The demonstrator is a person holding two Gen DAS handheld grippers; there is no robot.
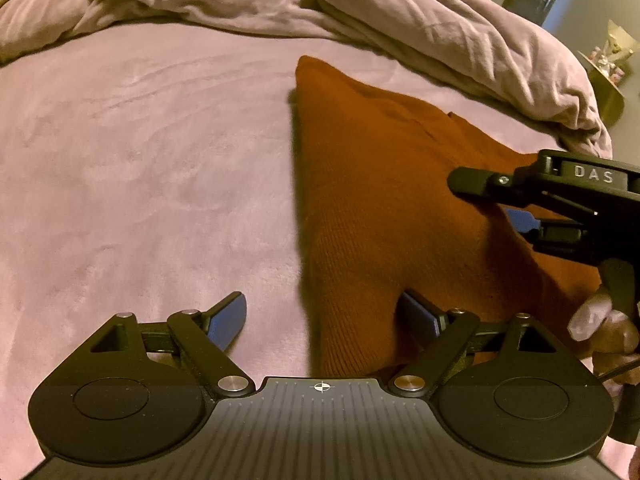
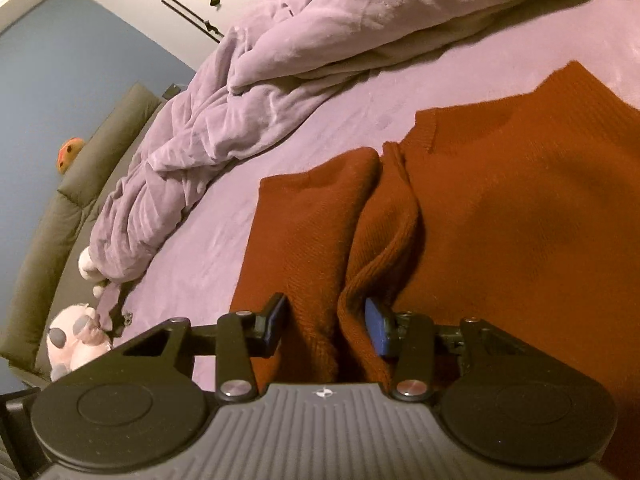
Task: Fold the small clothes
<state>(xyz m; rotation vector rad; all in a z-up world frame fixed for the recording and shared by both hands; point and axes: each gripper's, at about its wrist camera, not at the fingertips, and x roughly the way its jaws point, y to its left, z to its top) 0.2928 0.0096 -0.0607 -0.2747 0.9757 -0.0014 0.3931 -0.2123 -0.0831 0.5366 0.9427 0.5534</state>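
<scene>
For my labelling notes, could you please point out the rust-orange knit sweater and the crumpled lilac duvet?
rust-orange knit sweater [image 2: 520,208]: right wrist view, flat body panel.
crumpled lilac duvet [image 2: 248,92]: right wrist view, bunched middle folds.

a bed [image 1: 140,160] under a lilac plush sheet carries everything here. on it lies a rust-orange knit garment [image 1: 380,200], spread toward 3 o'clock of the left wrist view, one folded flap toward 9 o'clock in the right wrist view. a crumpled lilac duvet [image 1: 360,12] is heaped along the 12 o'clock edge (it runs off toward 2 o'clock). a pink plush toy [image 2: 76,340] sits at 8 o'clock in the right wrist view, by the bed's edge.
</scene>
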